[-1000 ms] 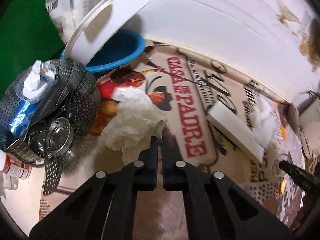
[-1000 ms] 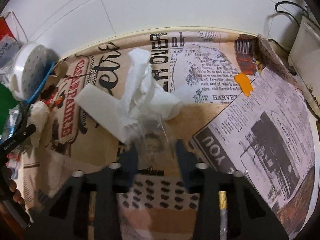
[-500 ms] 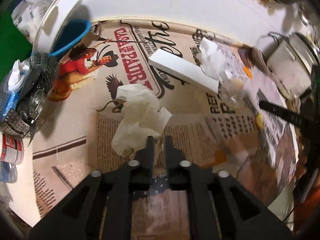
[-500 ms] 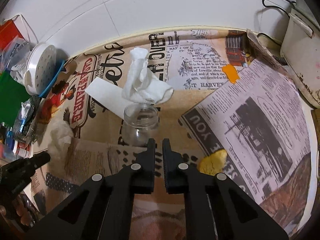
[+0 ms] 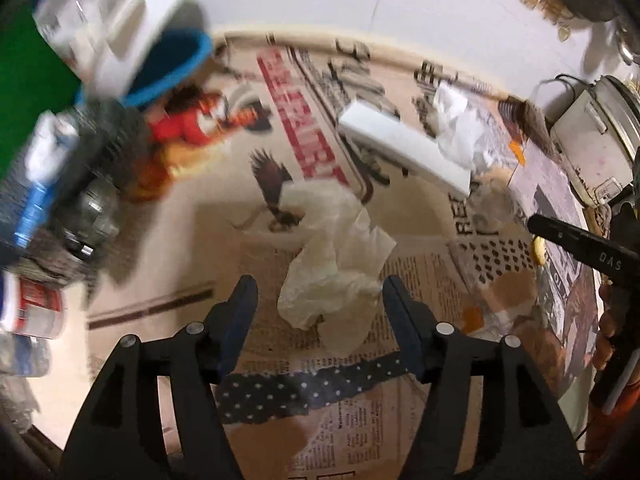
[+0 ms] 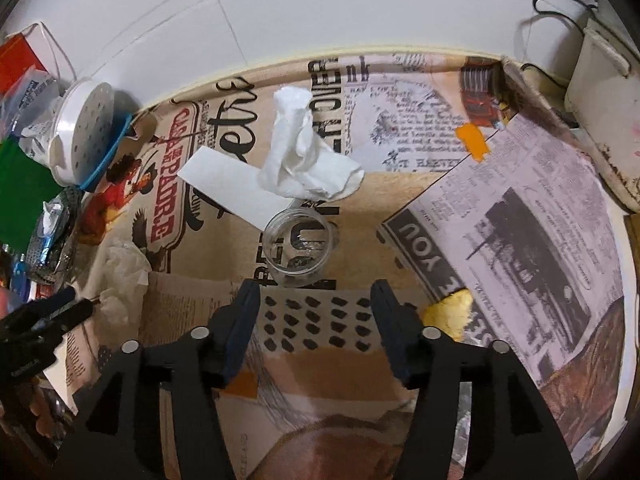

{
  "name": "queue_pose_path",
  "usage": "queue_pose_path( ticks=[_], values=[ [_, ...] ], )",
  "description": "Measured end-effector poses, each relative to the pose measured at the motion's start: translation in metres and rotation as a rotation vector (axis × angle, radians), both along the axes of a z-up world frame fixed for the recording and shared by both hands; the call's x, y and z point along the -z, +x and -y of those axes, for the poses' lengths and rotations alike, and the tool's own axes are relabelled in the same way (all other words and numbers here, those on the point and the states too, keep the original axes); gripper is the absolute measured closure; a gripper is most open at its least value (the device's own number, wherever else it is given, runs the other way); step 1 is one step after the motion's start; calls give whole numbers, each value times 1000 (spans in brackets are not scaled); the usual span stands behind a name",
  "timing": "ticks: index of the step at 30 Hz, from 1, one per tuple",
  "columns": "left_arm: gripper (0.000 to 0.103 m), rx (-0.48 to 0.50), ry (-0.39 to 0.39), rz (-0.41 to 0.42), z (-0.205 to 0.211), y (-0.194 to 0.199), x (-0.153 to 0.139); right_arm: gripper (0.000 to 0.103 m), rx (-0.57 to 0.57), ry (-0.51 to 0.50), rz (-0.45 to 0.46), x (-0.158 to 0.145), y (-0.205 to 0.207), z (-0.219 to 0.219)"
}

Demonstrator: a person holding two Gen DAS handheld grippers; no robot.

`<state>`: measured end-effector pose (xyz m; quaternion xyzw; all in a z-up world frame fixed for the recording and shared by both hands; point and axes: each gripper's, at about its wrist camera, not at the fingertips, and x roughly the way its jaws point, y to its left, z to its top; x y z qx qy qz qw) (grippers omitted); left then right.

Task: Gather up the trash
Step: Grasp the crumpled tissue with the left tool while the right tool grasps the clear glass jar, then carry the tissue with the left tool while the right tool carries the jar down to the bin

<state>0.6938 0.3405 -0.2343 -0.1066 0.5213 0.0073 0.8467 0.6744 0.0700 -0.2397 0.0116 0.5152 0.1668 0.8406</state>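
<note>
Tissue (image 5: 336, 256), crumpled and cream, lies on the papered surface (image 5: 160, 272) just ahead of the left tongs (image 5: 320, 296), whose jaws are opening with its near edge between them, unpinched. It looks light and soft, so any raised fold should give a hold. Right tongs (image 6: 316, 300) are opening too, empty, short of a glass jar (image 6: 298, 246) that looks slippery and breakable. A white tissue (image 6: 308, 156) overlaps a card (image 6: 224, 184) beyond. Open room lies around both; clutter crowds the left edge.
</note>
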Motion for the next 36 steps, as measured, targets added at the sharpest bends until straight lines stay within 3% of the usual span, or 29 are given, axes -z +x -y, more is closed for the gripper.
queue_pose_path(
  ticks=[4,9,14,18,21,29,36],
  values=[
    [39,8,-21,-28,6,8,18,49,0,-35,-21,14,14,-13],
    [39,11,-15,-4,10,15,25,49,-7,-48,-50,30,30,-24],
    [65,19,-3,24,14,20,25,49,-20,-68,-11,35,35,-30],
    [74,8,4,64,19,18,16,50,-37,-58,0,34,31,-26],
    [81,-9,14,87,25,13,7,51,-48,-44,13,27,21,-16],
    [82,-62,23,168,63,-19,-27,51,-78,32,85,-11,-17,27],
    [82,-125,49,267,125,-78,-62,51,-138,69,172,-48,-68,77]
  ],
)
